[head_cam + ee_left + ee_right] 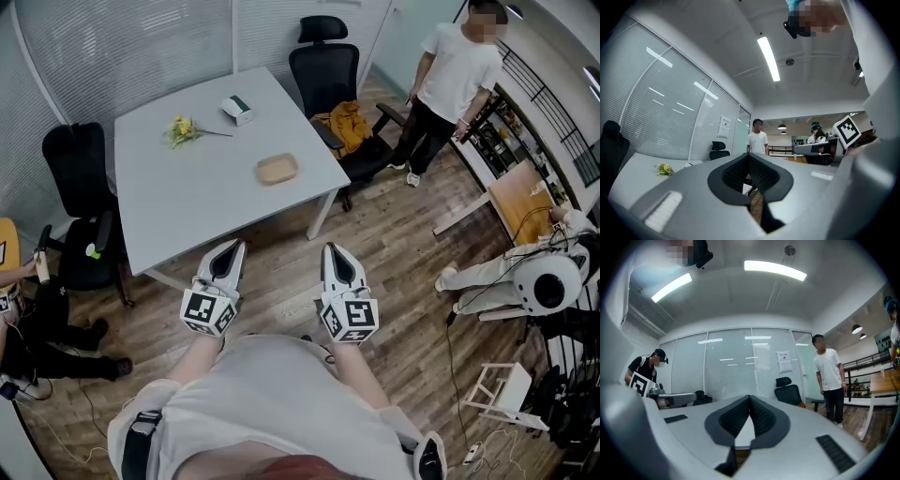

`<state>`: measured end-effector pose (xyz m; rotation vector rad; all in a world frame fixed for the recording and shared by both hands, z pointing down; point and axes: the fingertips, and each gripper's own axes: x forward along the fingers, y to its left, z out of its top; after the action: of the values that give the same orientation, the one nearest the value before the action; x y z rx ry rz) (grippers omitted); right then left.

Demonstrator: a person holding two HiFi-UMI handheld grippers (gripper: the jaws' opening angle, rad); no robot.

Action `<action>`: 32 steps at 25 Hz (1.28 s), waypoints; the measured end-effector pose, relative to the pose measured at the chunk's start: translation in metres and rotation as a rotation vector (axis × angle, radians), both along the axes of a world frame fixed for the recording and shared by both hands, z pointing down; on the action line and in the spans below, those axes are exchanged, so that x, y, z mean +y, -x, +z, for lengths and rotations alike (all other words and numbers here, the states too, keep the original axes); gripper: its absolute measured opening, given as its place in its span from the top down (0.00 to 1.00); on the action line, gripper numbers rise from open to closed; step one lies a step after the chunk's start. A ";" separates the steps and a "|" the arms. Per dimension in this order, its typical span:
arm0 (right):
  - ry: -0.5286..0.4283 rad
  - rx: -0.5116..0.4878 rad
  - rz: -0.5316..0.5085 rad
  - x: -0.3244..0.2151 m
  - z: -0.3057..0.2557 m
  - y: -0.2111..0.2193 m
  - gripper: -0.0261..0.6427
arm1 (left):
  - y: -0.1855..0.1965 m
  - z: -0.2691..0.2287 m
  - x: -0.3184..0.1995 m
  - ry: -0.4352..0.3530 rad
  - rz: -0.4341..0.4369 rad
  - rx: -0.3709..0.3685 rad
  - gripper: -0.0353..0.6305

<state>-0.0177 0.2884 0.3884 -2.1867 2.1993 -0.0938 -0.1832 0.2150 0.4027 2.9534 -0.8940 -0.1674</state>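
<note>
Left gripper: my left gripper point(232, 247) has its jaws pressed together with nothing between them. It hangs just off the near edge of the white rectangular desk point(202, 192), above the wooden plank floor point(403, 267).
Right gripper: my right gripper point(334, 250) is also pressed together and empty, just beside the left one and off the same desk edge.
Dish: tan oval wooden dish point(277, 169) lies on the desk by its near right corner. It is the closest thing to both grippers, and neither touches it.
Flowers: small yellow flower bunch point(183, 129) lies at the desk's far left part.
Box: small white box point(237, 110) sits at the desk's far edge, near the flowers.
Bystander: person in white T-shirt point(457, 80) stands beyond the desk's far right corner.
</note>
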 end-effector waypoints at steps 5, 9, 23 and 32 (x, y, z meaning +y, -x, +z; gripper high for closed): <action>0.010 0.002 0.027 -0.017 0.005 0.011 0.95 | 0.012 0.006 -0.020 0.009 0.023 -0.003 0.93; 0.010 0.001 0.044 -0.031 0.006 0.016 0.95 | 0.019 0.008 -0.036 0.011 0.034 -0.006 0.93; 0.025 -0.001 -0.007 -0.134 0.031 -0.033 0.95 | -0.021 0.027 -0.124 0.009 -0.019 -0.025 0.93; 0.027 0.019 -0.131 -0.259 0.024 -0.132 0.95 | -0.118 0.012 -0.231 -0.018 -0.160 -0.024 0.93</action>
<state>0.1141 0.0296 0.4127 -2.0626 2.3635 -0.1072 -0.0654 -0.0161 0.4145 2.9049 -1.1384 -0.1474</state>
